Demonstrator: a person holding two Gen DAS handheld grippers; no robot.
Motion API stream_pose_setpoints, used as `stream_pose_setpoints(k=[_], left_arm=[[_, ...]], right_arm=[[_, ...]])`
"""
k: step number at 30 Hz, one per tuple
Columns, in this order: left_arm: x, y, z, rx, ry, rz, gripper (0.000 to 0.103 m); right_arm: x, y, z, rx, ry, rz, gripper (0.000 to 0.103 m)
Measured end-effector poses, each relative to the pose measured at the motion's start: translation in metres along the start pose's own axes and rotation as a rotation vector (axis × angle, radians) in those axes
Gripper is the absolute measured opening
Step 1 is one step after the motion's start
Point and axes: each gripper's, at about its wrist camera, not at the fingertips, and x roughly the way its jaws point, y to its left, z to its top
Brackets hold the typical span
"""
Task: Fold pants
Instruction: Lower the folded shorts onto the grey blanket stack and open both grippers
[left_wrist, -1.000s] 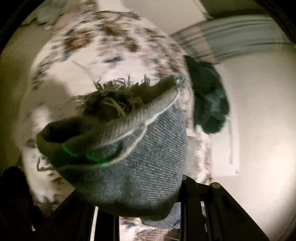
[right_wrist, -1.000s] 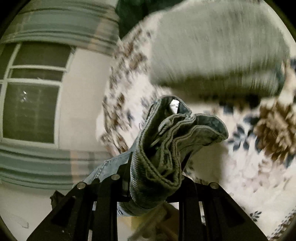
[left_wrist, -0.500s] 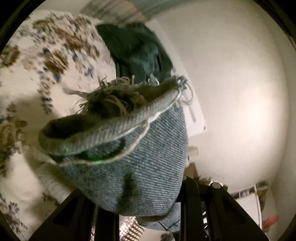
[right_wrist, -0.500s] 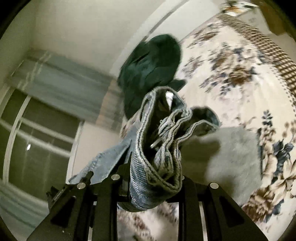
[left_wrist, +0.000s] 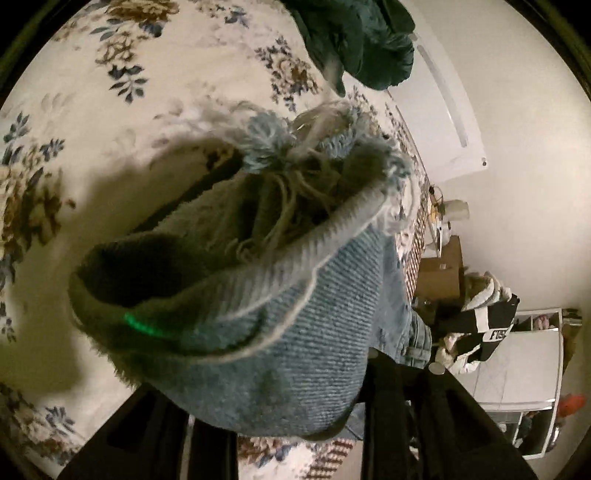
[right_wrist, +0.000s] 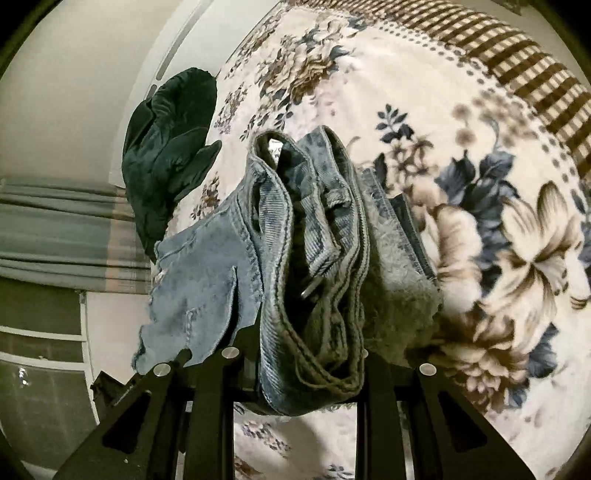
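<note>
Left gripper (left_wrist: 295, 391) clamps frayed jeans (left_wrist: 280, 332) hem; right gripper (right_wrist: 299, 373) clamps bunched waistband (both above floral blanket (right_wrist: 480, 229)).

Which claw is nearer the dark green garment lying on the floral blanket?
Hard to call. Left claw and right claw each grip the jeans, with the dark green garment lying beyond both, untouched, on the floral blanket.

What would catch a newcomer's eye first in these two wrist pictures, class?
The bunched blue denim pants fill the middle of both views, clamped in the right gripper at the waistband and in the left gripper at a frayed hem. Behind lies a cream floral blanket, with a dark green garment at its far edge.
</note>
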Motion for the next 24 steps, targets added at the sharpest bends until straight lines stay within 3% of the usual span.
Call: stream_pose_setpoints(k=[4, 7, 15, 21, 23, 24], left_arm=[[-0.017, 0.007, -0.001, -0.073, 0.031, -0.01, 0.031], [-0.033, 0.0, 0.0, -0.033, 0.015, 0.042, 0.033], [-0.044, 0.017, 0.005, 0.03, 0.059, 0.171, 0.039], [-0.068, -0.008, -0.004, 0.222, 0.041, 0.32, 0.039], [-0.078, -0.024, -0.011, 0.325, 0.022, 0.367, 0.039], [-0.085, -0.033, -0.015, 0.379, 0.008, 0.386, 0.037]], right_arm=[[-0.002, 0.008, 0.001, -0.026, 0.041, -0.023, 0.032], [0.003, 0.004, -0.003, -0.027, 0.081, -0.034, 0.04], [-0.017, 0.0, -0.025, -0.046, 0.075, -0.119, 0.042], [-0.035, 0.024, -0.043, -0.142, 0.043, -0.269, 0.043], [-0.045, 0.04, -0.05, -0.198, 0.011, -0.34, 0.048], [-0.052, 0.051, -0.055, -0.241, -0.01, -0.388, 0.056]])
